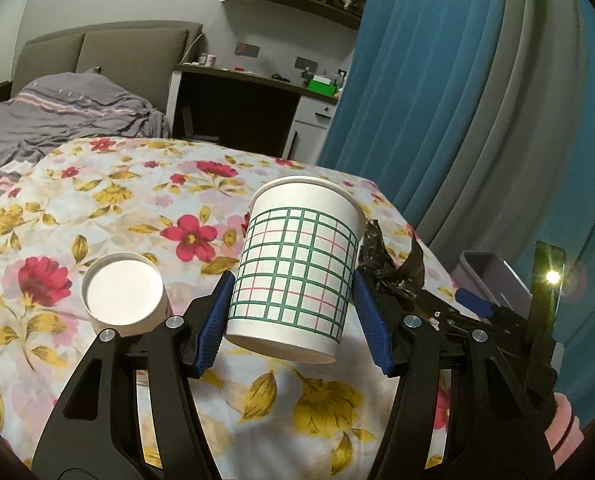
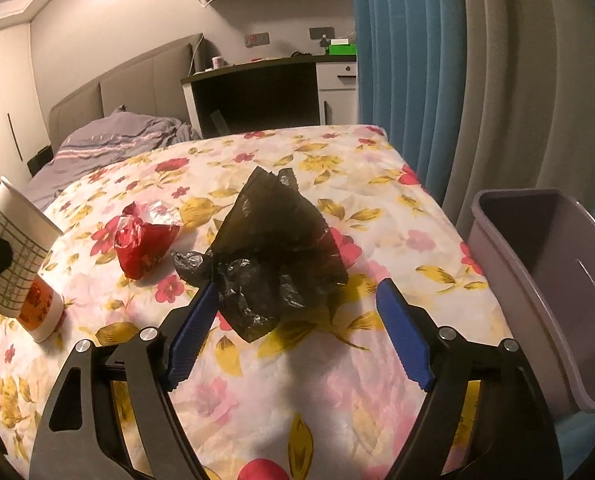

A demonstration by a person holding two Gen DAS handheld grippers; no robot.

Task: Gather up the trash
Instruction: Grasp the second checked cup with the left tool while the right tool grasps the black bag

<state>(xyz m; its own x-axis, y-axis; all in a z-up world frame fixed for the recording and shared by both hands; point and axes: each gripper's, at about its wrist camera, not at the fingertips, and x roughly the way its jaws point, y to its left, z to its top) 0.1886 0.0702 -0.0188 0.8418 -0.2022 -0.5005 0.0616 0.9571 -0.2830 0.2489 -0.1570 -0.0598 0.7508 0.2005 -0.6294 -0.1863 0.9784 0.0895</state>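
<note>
bedroom, floral bedsheet point(image 2: 281, 392) as the work surface. far left of the right-wrist view: left gripper point(image 1: 293, 312) clamped on a white paper cup with green grid lines point(image 1: 297, 264), held tilted clear of the sheet; thin wall could buckle or slip out. centre left: crumpled red plastic wrapper point(image 2: 145, 240). centre: right gripper point(image 2: 297, 328) open around a crumpled black plastic bag point(image 2: 273, 252), not pinching yet; limp film may snag only an edge and drop. right edge: grey plastic bin point(image 2: 545, 280), empty as far as visible.

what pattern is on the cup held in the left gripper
White paper cup with a green-and-pink grid; left wrist view.
</note>
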